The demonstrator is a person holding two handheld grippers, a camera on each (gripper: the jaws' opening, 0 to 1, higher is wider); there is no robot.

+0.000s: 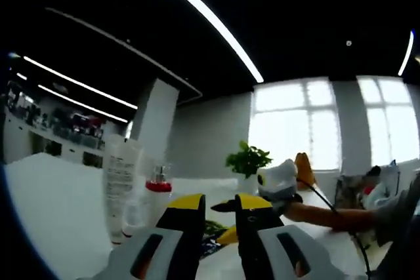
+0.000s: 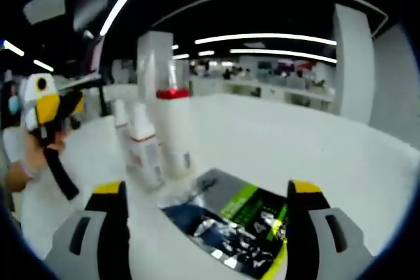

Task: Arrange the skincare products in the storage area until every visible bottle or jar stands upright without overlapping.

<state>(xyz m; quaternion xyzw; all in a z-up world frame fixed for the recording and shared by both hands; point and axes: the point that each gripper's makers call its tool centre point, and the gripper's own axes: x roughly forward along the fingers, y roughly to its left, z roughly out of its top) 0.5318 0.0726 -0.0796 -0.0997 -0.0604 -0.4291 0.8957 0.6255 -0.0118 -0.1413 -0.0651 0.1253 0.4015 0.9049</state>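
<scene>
Stretching away from both claws is a broad white desk (image 2: 275, 142), bare and smooth toward the far side, under a dark ceiling crossed by long white light strips (image 1: 203, 14). In the left gripper view, bright windows (image 1: 308, 126) fill the far wall beside a white pillar (image 1: 154, 129), and a small potted plant (image 1: 248, 162) stands on the desk in front of them.

The left claw (image 1: 216, 214) has its yellow-tipped jaws set a little apart with nothing between them. Just to its left stand a tall clear bottle (image 1: 120, 185) and, behind it, a smaller red-collared bottle (image 1: 157, 195), both upright. The right claw (image 1: 279, 185) shows across the desk, held in a person's hand.

In the right gripper view, the right claw (image 2: 207, 195) is spread wide, gripping nothing. Between its jaws, flat on the desk, lies a dark sachet with a green band (image 2: 236, 224). Beyond it stand upright a white bottle with a red collar (image 2: 174, 132) and a smaller white bottle (image 2: 141, 145), close together; whether they touch I cannot tell. The left claw (image 2: 46, 109) appears at the left.
</scene>
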